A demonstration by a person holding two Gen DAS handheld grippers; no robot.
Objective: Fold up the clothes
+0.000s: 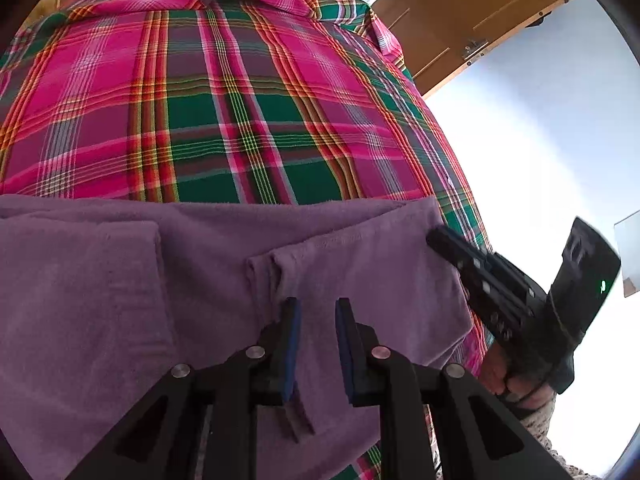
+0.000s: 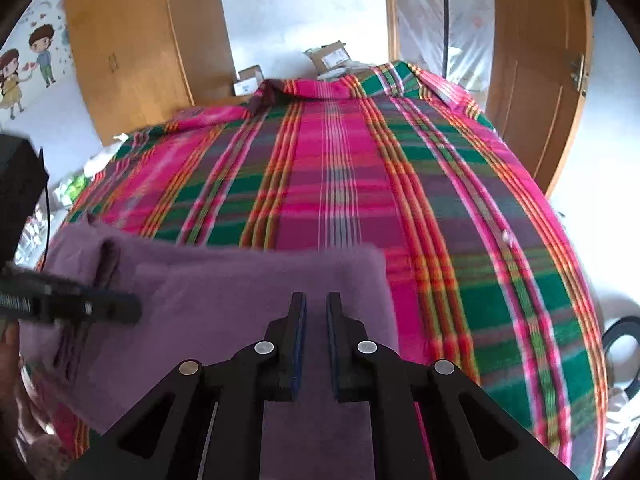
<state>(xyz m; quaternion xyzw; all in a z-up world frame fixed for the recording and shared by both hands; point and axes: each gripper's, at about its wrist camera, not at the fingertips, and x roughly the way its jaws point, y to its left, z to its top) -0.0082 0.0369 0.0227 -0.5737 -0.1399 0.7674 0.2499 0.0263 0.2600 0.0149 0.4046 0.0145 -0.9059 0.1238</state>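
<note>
Purple garment (image 1: 208,280) is lying folded on the plaid bedsheet (image 1: 240,100), directly under my left gripper (image 1: 316,308) and right gripper (image 2: 316,304), both hovering with fingers parted, gripping nothing.

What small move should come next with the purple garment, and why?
Probably lower the open left hand-held gripper onto the small fold in the purple garment and close there: both hand-held grippers, the right too, are open above it, holding nothing.

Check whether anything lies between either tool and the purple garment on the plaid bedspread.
Nothing visible does. The left tool and right tool are both open directly over the purple garment, which lies on the plaid bedspread.
</note>
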